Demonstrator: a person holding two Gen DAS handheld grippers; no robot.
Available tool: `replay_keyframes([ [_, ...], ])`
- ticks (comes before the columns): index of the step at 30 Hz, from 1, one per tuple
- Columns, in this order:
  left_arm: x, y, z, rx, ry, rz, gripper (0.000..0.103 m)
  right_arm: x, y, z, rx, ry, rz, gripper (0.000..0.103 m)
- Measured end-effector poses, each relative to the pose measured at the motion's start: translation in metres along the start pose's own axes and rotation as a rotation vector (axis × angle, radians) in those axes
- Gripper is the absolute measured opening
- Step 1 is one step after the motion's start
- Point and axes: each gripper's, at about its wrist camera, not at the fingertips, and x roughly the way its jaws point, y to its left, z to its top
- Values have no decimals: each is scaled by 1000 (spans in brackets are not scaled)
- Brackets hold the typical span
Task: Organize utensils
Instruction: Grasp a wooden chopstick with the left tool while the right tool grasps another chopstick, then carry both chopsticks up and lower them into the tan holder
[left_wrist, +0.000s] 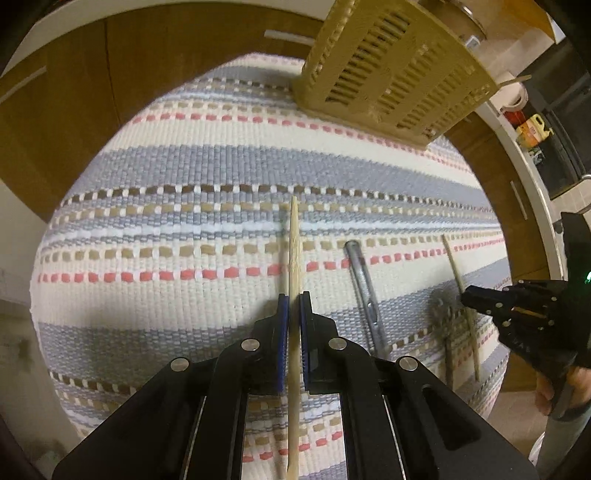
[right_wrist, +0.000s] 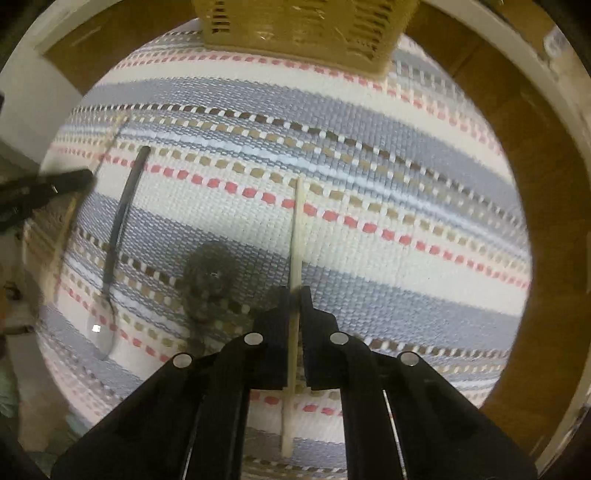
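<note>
My left gripper (left_wrist: 294, 299) is shut on a wooden chopstick (left_wrist: 294, 236) that sticks out ahead over the striped woven mat (left_wrist: 166, 155). In the right wrist view my right gripper (right_wrist: 294, 291) is shut on a second, paler chopstick (right_wrist: 298, 229), pointing down at the mat (right_wrist: 406, 258). A metal spoon (right_wrist: 122, 229) lies on the mat between the two grippers, its handle (left_wrist: 364, 288) showing in the left wrist view. The right gripper (left_wrist: 466, 297) with its chopstick (left_wrist: 453, 262) appears at that view's right edge. The left gripper (right_wrist: 86, 179) shows at the far left of the right wrist view.
A beige slotted plastic basket (left_wrist: 399, 70) stands at the mat's far edge, also at the top of the right wrist view (right_wrist: 295, 26). Brown wooden surface (left_wrist: 66, 122) surrounds the mat. A yellow bottle (left_wrist: 533, 129) and clutter sit far right. A hand (left_wrist: 554, 391) holds the right gripper.
</note>
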Motion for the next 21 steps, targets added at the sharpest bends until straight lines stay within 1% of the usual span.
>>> replay_keyframes([
  [2, 0, 0, 1, 10, 3, 3, 5, -1, -6, 2, 21, 9, 25, 7],
  [4, 2, -2, 3, 17, 22, -2, 5, -1, -12, 4, 38, 17, 48, 15],
  [5, 2, -2, 4, 23, 33, -6, 5, -3, -18, 5, 43, 21, 55, 21],
  [6, 2, -2, 6, 33, 43, -9, 7, -3, -19, 6, 45, 22, 56, 24],
  [10, 6, -10, 9, 97, 74, 2, 12, -2, -25, 8, 48, 27, 57, 24],
  [13, 8, -20, 10, 151, 88, 43, 13, -1, -23, 7, 16, 31, 25, 24],
  [14, 10, -23, 10, 167, 89, 61, 13, 4, -8, 6, 5, 30, 7, 23],
  [15, 11, -26, 9, 178, 88, 74, 13, 8, 3, 9, -8, 28, -13, 21],
  [16, 11, -29, 8, 190, 85, 90, 13, 9, 8, 9, -27, 27, -21, 17],
  [18, 13, -38, 5, 225, 75, 131, 13, 9, 13, 10, -43, 26, -29, 5],
  [19, 14, -42, 4, 239, 70, 149, 12, 9, 17, 9, -60, 21, -38, 4],
  [20, 14, -46, 2, 255, 59, 179, 4, 9, 21, 9, -82, 13, -56, 4],
  [21, 15, -50, -1, 274, 41, 220, 3, 9, 24, 7, -108, 3, -77, 4],
])
